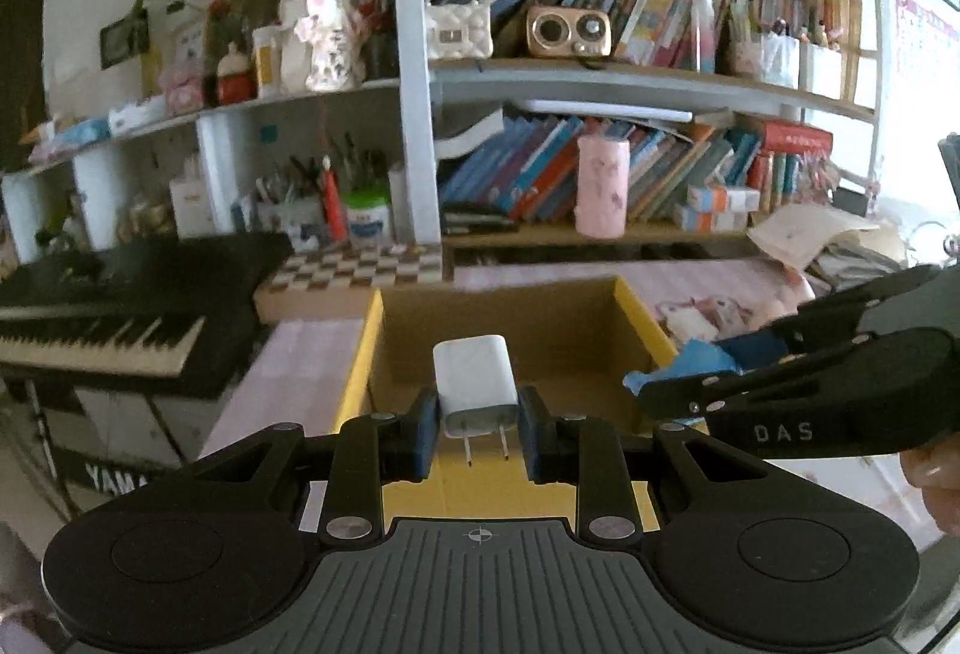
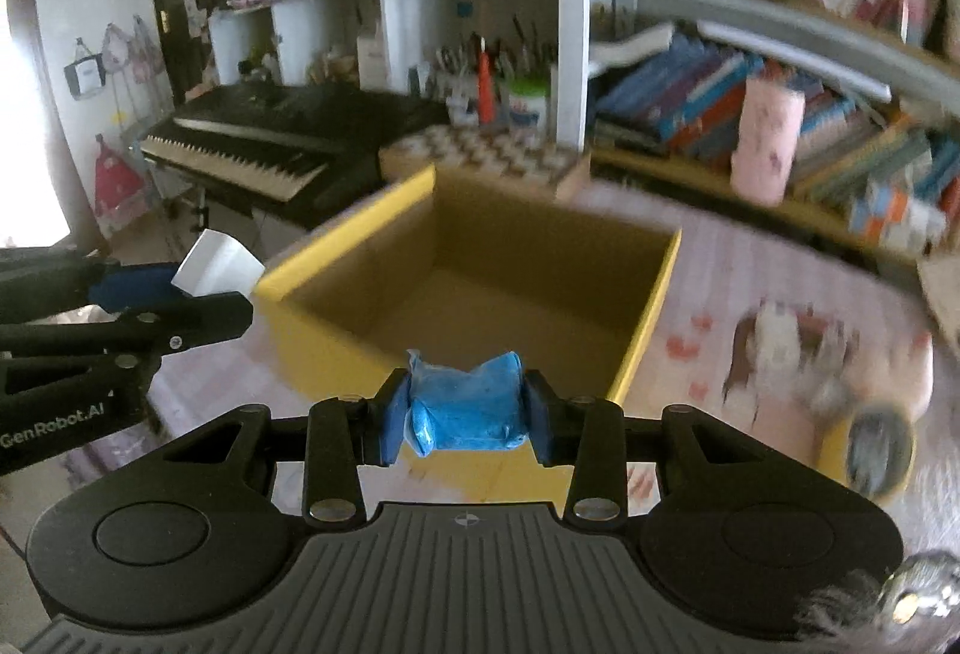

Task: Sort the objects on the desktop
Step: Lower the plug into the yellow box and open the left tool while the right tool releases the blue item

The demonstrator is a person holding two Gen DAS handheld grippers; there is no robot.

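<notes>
The step in hand looks like the carrying one: both things are being brought to the yellow box [image 1: 360, 354] on the counter [image 2: 750, 258]. The left tongs [image 1: 477, 423] are pinching the white charger [image 1: 474, 384], prongs turned back toward the camera, just over the near rim of the box. The right tongs [image 2: 465, 408] are squeezing a crumpled blue packet [image 2: 465, 405] in front of the same rim. Both tongs are pointing forward and somewhat downward, side by side. Next, I think, each must be reaching over the open box and spreading its jaws, without the two knocking each other.
</notes>
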